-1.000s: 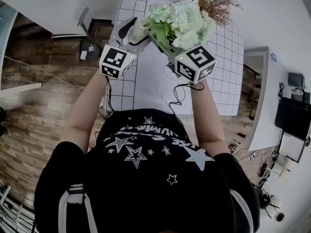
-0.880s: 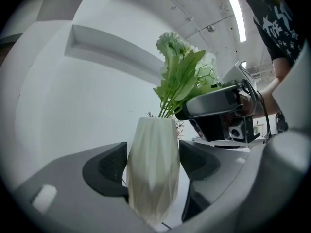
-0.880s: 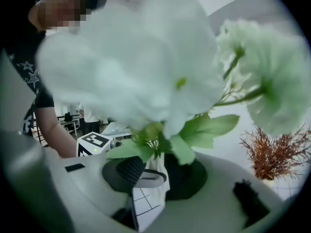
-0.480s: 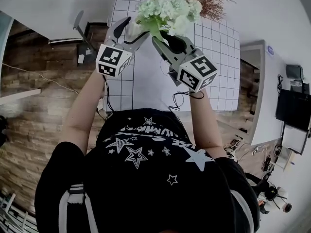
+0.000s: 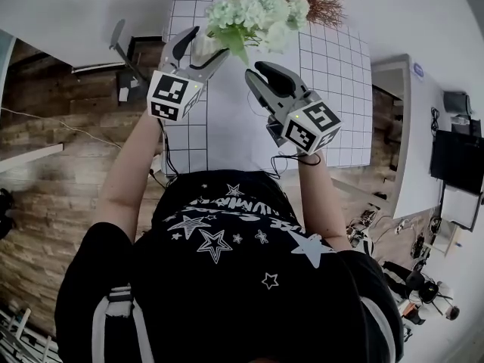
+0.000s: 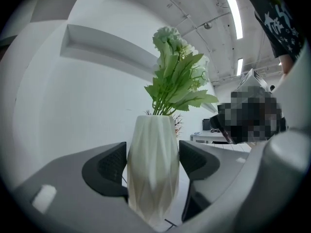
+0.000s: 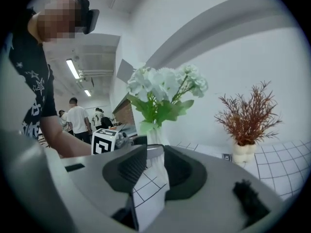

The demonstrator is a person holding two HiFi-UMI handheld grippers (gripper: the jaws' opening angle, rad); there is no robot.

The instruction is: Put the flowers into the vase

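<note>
A bunch of white-green flowers (image 5: 257, 10) stands with its stems in a ribbed white vase (image 5: 203, 48). My left gripper (image 5: 206, 44) is shut on the vase, which fills the space between its pads (image 6: 109, 166) in the left gripper view, the vase (image 6: 153, 169) upright and the flowers (image 6: 177, 76) above. My right gripper (image 5: 255, 70) hangs to the right of the vase and clear of the stems, jaws slightly apart and empty. From the right gripper (image 7: 154, 166) the flowers (image 7: 163, 89) and vase (image 7: 154, 136) show beyond the jaws.
A white gridded table (image 5: 333, 89) lies below both grippers. A reddish dried plant (image 7: 248, 115) in a small white pot stands at its far right. A dark stand (image 5: 125, 48) sits off the table's left edge on wooden floor. People stand far behind.
My right gripper has drawn back from the bouquet, down and to the right in the head view. The flowers stay in the vase, and the left gripper has kept still.
</note>
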